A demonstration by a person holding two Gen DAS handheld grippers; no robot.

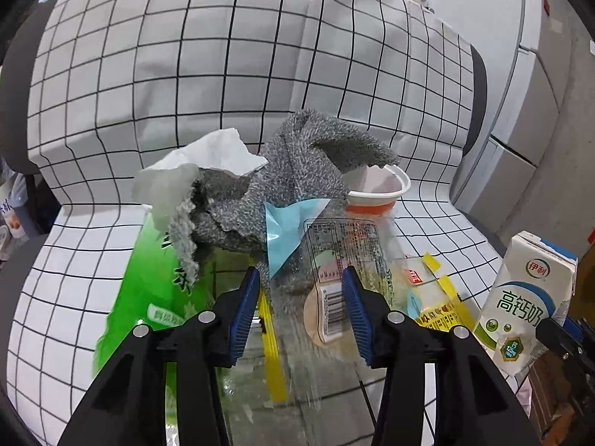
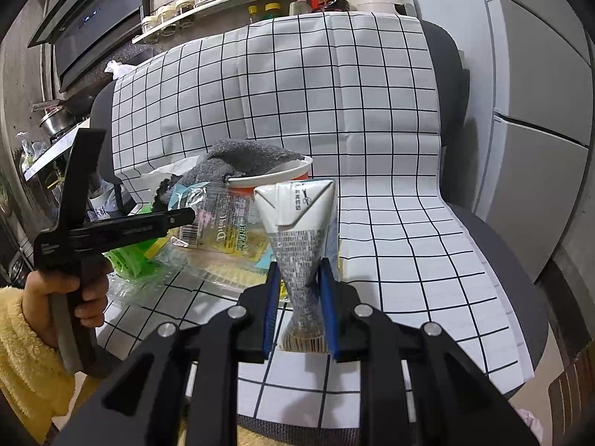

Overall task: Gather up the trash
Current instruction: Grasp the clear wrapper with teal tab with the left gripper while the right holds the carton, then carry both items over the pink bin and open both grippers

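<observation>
Even, soft indoor light, faint shadows, strong fisheye bending with dark vignetted corners, slight blur on the nearest wrappers (image 1: 297,353)

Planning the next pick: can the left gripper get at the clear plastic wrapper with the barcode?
Probably yes: the left gripper is open, with the clear plastic wrapper lying uncovered just ahead between its fingers.

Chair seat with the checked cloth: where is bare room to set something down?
The checked cloth lies bare right of the milk carton, out to the seat's right edge, and also in front, near the right gripper. The left side is crowded: grey towel, paper cup, clear wrappers and green bag.
</observation>
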